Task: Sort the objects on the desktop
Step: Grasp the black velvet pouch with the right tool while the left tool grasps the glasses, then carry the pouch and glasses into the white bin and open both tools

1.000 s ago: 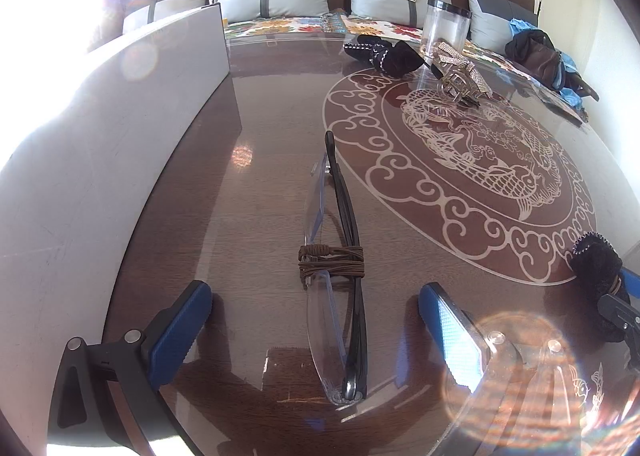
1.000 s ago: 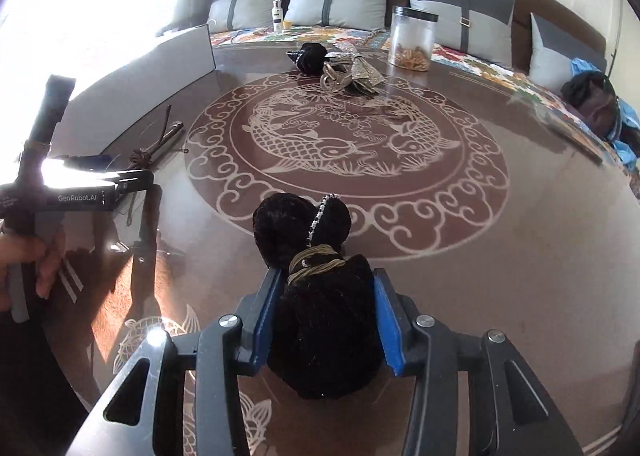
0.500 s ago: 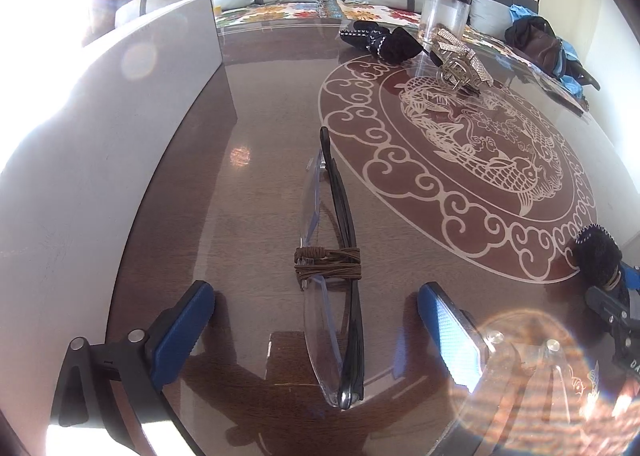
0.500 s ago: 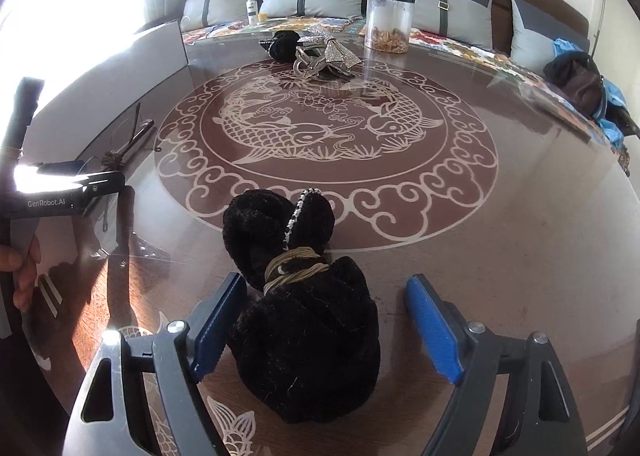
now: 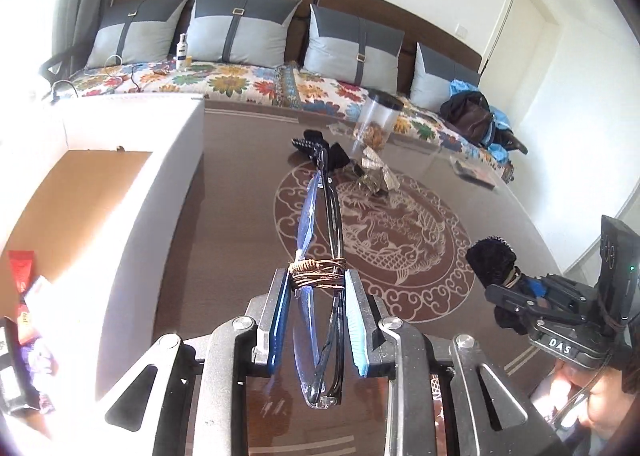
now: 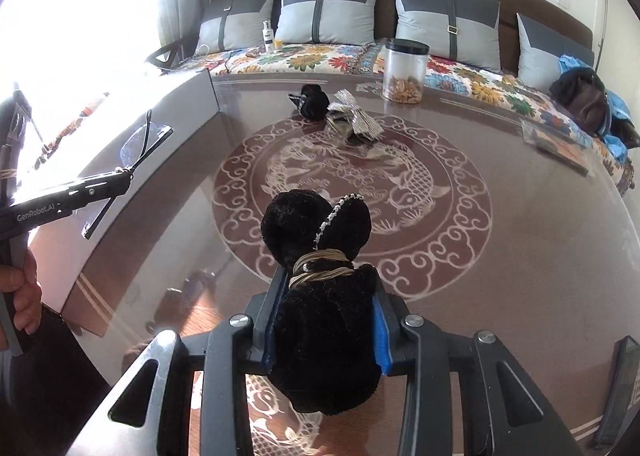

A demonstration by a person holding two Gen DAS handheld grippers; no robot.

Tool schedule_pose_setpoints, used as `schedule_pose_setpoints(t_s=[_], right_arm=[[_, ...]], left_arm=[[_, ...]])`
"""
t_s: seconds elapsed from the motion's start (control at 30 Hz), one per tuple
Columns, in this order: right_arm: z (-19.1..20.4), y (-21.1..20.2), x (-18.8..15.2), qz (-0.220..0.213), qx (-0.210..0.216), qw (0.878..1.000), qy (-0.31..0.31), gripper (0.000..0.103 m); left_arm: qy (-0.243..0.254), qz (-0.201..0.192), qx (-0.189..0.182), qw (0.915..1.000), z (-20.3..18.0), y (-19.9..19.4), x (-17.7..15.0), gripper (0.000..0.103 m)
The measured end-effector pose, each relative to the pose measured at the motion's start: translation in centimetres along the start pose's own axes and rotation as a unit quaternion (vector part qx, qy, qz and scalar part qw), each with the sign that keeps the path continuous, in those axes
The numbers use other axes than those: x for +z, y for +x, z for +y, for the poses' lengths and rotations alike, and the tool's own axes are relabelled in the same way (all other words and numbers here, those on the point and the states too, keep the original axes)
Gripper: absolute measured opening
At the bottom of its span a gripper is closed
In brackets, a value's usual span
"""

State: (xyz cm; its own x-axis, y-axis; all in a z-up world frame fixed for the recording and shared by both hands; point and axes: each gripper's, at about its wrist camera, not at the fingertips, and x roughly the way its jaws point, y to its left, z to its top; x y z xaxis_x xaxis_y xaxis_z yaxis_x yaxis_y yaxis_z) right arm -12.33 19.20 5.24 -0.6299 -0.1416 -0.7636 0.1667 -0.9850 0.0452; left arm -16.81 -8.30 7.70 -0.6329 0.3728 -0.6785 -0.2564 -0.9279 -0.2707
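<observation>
My left gripper point(image 5: 318, 288) is shut on folded glasses point(image 5: 320, 240) bound with a brown cord, held above the glass table point(image 5: 240, 216) beside a white box point(image 5: 168, 184). My right gripper point(image 6: 326, 304) is shut on a black fuzzy hair bow point(image 6: 320, 256) tied with a tan cord, lifted over the table. The right gripper and bow also show in the left wrist view point(image 5: 496, 260). The left gripper with the glasses shows in the right wrist view point(image 6: 132, 172). On the far side lie another black bow point(image 6: 312, 100) and a silver glitter bow point(image 6: 354, 120).
The white box has a cardboard floor point(image 5: 80, 192) and holds packets point(image 5: 24, 296) at its near end. A clear jar point(image 6: 404, 70) with a black lid stands at the back. A flat clear case point(image 6: 556, 144) lies far right. A sofa with cushions point(image 6: 328, 12) runs behind.
Both grippers closed on their objects and lifted them off the table. The left gripper now holds the glasses high beside the box; the right holds the bow raised.
</observation>
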Motion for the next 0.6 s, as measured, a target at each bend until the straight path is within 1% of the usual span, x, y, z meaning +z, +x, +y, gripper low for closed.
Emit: schedule_pose_setpoints(t_s=[0.07, 0.13, 0.23, 0.3, 0.4, 0.5, 0.53, 0.57, 0.6], right_arm=[[2.9, -0.7, 2.5, -0.017, 0.025, 0.999, -0.012, 0.037], [6.8, -1.1, 5.1, -0.032, 0.06, 0.997, -0.03, 0.037], [13.8, -0.8, 8.3, -0.041, 0.124, 0.99, -0.055, 0.037], [18.9, -0.2, 9.5, -0.037, 0.167, 0.982, -0.076, 0.037], [26.1, 1.3, 9.7, -0.009, 0.225, 0.969, -0.104, 0.037], [31.8, 3.4, 8.7, 0.022, 0.254, 0.959, -0.126, 0.039], [33.3, 4.5, 8.3, 0.039, 0.267, 0.955, -0.123, 0.043], [34.4, 5.6, 8.0, 0.061, 0.277, 0.952, -0.115, 0.053], [35.1, 6.9, 7.7, 0.086, 0.287, 0.949, -0.102, 0.061]], left_arm=[[-0.013, -0.016, 0.014, 0.9997, 2.7, -3.0, 1.0, 0.027], [-0.037, -0.019, 0.034, 0.9986, 6.4, -5.3, 1.7, 0.027], [-0.068, -0.016, 0.095, 0.993, 12.8, -7.7, 1.8, 0.027], [-0.099, -0.004, 0.123, 0.9874, 17.1, -8.5, 1.1, 0.027], [-0.122, 0.02, 0.172, 0.9773, 21.9, -8.6, -0.3, 0.027], [-0.145, 0.052, 0.2, 0.9676, 25.0, -7.8, -2.0, 0.03], [-0.154, 0.067, 0.214, 0.9623, 25.8, -7.3, -2.6, 0.031], [-0.164, 0.084, 0.227, 0.9563, 26.4, -6.9, -3.2, 0.036], [-0.172, 0.094, 0.235, 0.952, 26.9, -6.6, -3.7, 0.045]])
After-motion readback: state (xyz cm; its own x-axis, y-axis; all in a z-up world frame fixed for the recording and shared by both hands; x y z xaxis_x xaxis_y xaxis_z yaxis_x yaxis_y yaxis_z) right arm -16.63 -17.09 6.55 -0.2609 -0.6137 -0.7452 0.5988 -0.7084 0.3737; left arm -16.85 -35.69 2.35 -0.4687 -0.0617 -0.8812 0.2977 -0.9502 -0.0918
